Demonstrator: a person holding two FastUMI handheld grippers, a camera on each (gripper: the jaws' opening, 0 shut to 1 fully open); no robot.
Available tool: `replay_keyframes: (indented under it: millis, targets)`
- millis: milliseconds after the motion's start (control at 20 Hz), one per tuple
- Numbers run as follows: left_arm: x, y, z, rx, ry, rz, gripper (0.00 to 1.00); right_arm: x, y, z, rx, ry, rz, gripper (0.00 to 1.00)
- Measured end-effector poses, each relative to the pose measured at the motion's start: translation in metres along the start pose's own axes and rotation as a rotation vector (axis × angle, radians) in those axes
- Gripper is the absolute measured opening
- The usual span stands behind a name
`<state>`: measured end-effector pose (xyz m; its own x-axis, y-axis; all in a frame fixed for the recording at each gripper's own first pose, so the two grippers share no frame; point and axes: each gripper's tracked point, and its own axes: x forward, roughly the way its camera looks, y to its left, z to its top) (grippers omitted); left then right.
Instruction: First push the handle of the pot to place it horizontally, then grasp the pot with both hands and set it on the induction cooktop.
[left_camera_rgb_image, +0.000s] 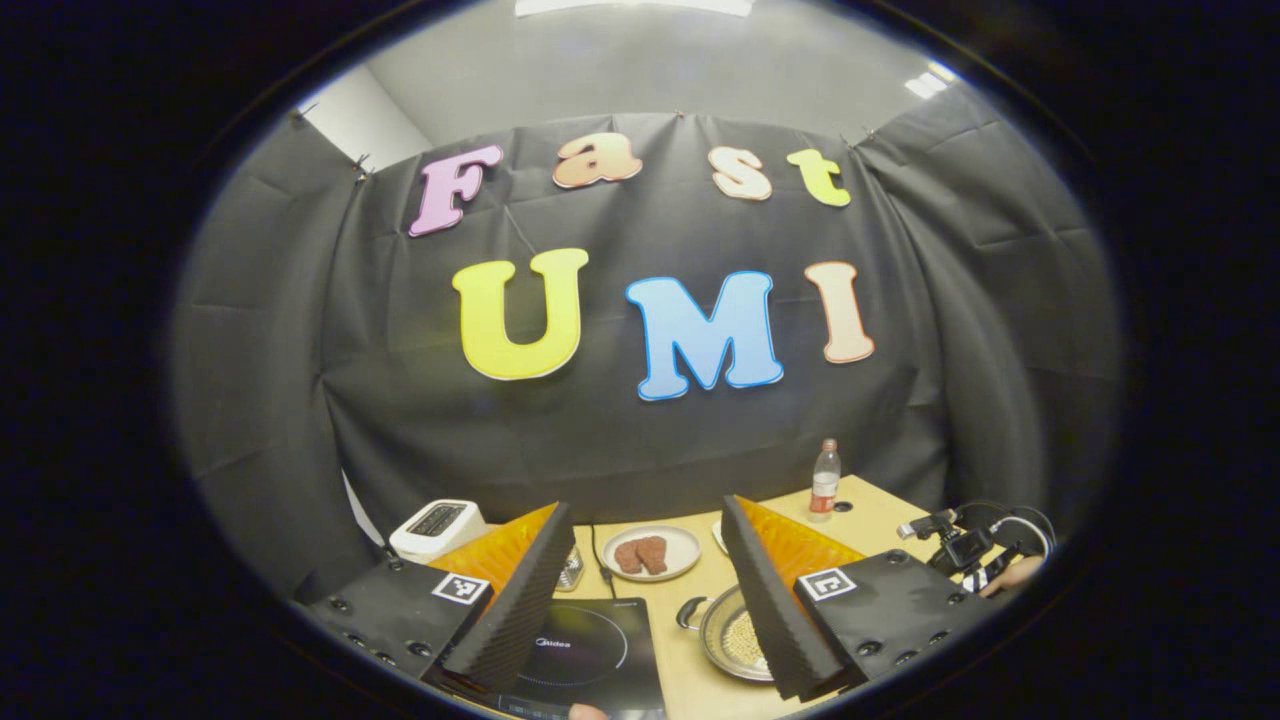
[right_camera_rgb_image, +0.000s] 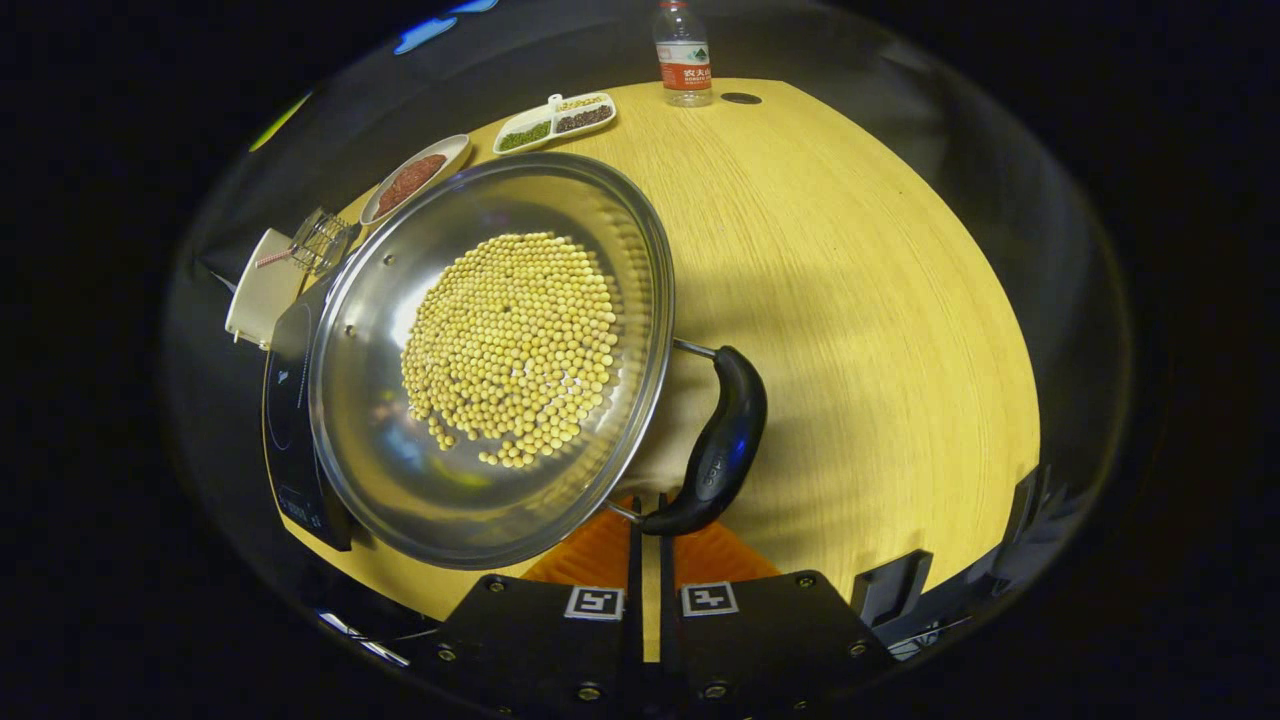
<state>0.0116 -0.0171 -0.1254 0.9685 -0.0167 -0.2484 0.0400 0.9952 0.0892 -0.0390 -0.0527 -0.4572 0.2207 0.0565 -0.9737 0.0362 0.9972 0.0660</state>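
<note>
1. Pale wood-grain table (right_camera_rgb_image: 850, 300) runs under everything, with creased black cloth hung as the wall behind it.
2. Your left gripper (left_camera_rgb_image: 640, 600) is held wide apart above the table, touching and holding nothing; its ribbed black pads (left_camera_rgb_image: 520, 600) back onto translucent orange fingers.
3. Between those fingers you see the flat, glossy black induction cooktop (left_camera_rgb_image: 600, 650) below, and the pot just beside it, apart from it.
4. Your right gripper (right_camera_rgb_image: 648, 560) has its fingers drawn together with barely a slit between them, their tips right at the lower end of the pot's black handle (right_camera_rgb_image: 725, 445); contact looks likely, but a grip on it cannot be confirmed.
5. The pot (right_camera_rgb_image: 380, 420) is a shallow, round, polished steel pan; its curved, shiny handle hangs on thin wire loops at the rim.
6. Small round yellow beans (right_camera_rgb_image: 515, 350) cover the pot's middle in one layer.
7. Farther back stand a clear plastic bottle (right_camera_rgb_image: 683, 50), a divided white dish (right_camera_rgb_image: 555, 118) of grains and an oval plate (right_camera_rgb_image: 415, 175) with something reddish-brown.
</note>
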Motion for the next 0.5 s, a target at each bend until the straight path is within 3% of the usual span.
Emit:
replay_keyframes:
  millis: [500]
  targets:
    - [0.028,-0.011,-0.010,-0.010,0.025,-0.001,0.97,0.009,-0.032,0.044,-0.040,-0.041,-0.062,0.07]
